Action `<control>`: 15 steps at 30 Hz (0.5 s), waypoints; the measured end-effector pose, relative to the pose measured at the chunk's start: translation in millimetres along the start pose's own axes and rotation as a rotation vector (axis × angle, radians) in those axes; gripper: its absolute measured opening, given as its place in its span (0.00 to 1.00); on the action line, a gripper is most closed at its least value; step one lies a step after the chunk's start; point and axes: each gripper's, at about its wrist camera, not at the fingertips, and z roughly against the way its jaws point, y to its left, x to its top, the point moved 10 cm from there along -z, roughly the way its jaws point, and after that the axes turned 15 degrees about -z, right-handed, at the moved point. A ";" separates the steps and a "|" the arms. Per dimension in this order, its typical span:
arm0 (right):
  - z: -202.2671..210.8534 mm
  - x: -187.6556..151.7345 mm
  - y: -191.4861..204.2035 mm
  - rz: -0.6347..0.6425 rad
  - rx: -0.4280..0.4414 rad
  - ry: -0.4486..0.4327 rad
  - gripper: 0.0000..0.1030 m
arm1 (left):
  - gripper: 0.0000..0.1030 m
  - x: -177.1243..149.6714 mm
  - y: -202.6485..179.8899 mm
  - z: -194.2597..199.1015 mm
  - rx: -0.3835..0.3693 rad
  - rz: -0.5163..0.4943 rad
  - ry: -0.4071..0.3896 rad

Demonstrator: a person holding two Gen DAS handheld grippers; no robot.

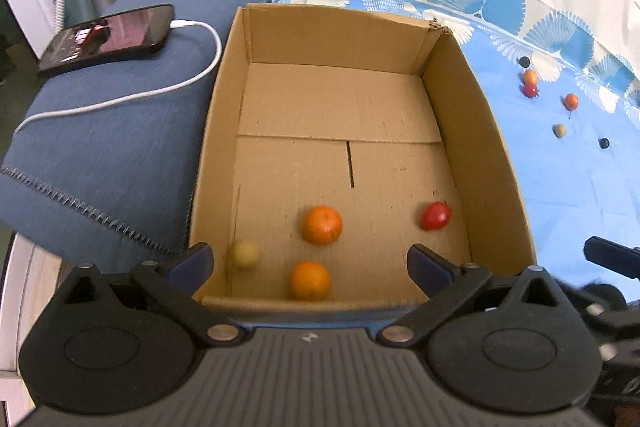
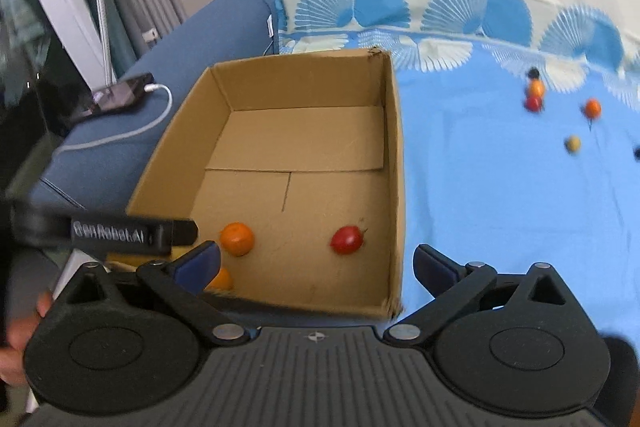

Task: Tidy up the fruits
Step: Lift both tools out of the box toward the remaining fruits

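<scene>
Cardboard box (image 1: 496, 163) walls ringing four fruits, phone (image 1: 108, 37) and cable (image 1: 120, 101) alongside, left gripper (image 1: 310, 263) and right gripper (image 2: 316, 263) both spread, empty.

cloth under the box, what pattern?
Blue cloth with white-and-blue fan motifs along its far edge; clearest in the right wrist view.

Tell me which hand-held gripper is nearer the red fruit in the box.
Right, as far as I can judge. The right hand-held gripper straddles the box's right wall, beside the red fruit. The left hand-held gripper hangs over the oranges.
</scene>
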 end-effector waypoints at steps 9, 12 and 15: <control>45.6 -19.2 -3.9 -0.049 0.041 -0.046 0.99 | 1.00 -16.7 -13.6 43.4 0.027 -0.006 -0.063; 59.3 -20.2 -3.3 -0.055 0.053 -0.071 0.99 | 1.00 -18.7 -19.9 57.5 0.041 -0.022 -0.087; 71.6 -20.9 -3.7 -0.048 0.066 -0.094 0.99 | 1.00 -19.6 -27.0 69.8 0.046 -0.031 -0.111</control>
